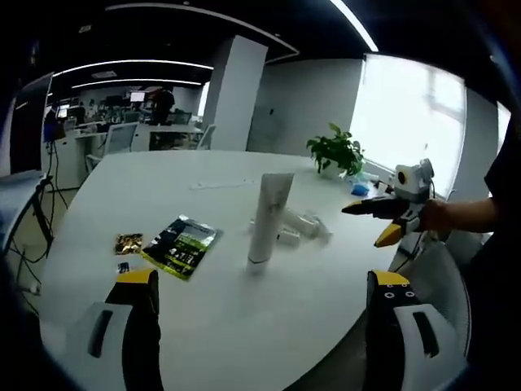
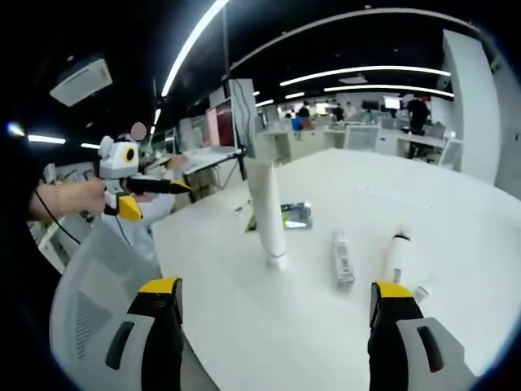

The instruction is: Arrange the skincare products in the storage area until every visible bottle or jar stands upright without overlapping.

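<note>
Two grippers, both spread wide with nothing between the jaws: my left gripper [image 1: 262, 297] hangs over the near edge of the white table [image 1: 163, 187], and my right gripper [image 2: 277, 305] does the same from the opposite side. In the left gripper view the right one [image 1: 389, 213] floats off the table's far-right edge; in the right gripper view the left one [image 2: 134, 191] hovers beyond the left edge.

One tall tube [image 2: 269, 216] already stands cap-down, straight ahead of both grippers, so I judge it done. Two smaller tubes are lying flat: one [image 2: 343, 259] just right of the standing tube from my right gripper, the other [image 2: 396, 257] further right, close to my right jaw. From the left gripper they sit behind the standing tube as a pale heap [image 1: 301, 226], and I cannot separate them there.

A green packet [image 1: 182, 244] lies ahead-left of my left gripper, well apart from the tubes.

Open tabletop surrounds the lying tubes, so my right gripper probably has the freer approach. The standing tube looks tippy; I should keep clear of it.
</note>
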`<state>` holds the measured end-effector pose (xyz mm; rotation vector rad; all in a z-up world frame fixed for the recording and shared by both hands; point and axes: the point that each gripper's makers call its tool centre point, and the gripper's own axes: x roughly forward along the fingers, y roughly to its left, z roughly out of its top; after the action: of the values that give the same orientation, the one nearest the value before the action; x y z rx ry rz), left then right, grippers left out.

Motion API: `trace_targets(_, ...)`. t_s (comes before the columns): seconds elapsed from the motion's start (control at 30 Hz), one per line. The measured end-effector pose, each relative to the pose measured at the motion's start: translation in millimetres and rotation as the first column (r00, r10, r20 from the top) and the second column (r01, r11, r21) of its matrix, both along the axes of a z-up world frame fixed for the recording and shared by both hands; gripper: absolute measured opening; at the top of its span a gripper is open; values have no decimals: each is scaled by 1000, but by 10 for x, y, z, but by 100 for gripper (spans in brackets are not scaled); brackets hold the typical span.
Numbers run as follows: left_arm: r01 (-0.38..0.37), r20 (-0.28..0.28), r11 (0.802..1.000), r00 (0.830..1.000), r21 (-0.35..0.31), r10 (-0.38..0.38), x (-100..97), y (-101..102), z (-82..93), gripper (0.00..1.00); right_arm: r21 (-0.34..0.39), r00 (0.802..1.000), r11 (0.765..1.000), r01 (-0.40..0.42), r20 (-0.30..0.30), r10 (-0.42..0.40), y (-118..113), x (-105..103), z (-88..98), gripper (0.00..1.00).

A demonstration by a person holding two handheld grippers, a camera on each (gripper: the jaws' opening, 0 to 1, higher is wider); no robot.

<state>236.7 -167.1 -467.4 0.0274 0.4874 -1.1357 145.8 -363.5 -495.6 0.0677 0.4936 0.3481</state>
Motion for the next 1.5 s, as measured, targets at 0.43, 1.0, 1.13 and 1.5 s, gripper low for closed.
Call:
trace_targets(0.43, -5, -19, 1000, 1000, 12, 6, -187, -50, -52, 97, -5, 998, 998, 58, -25, -58, -56, -289, -96, 99)
trace_targets(1.0, 55, 12, 998, 998, 15, -55, -198, -54, -120, 93, -37, 985, 988, 148, -85, -151, -191, -226, -267, 99)
trace_targets(1.13, 57, 9, 998, 998, -2, -57, -223, -69, -94, 93, -53, 982, 984, 169, -80, -173, -235, -174, -237, 99)
trace_targets(1.5, 33, 3, 999, 999, 18, -33, -188, -29, -112, 92, -51, 980, 985, 165, -103, -170, -290, -65, -201, 97)
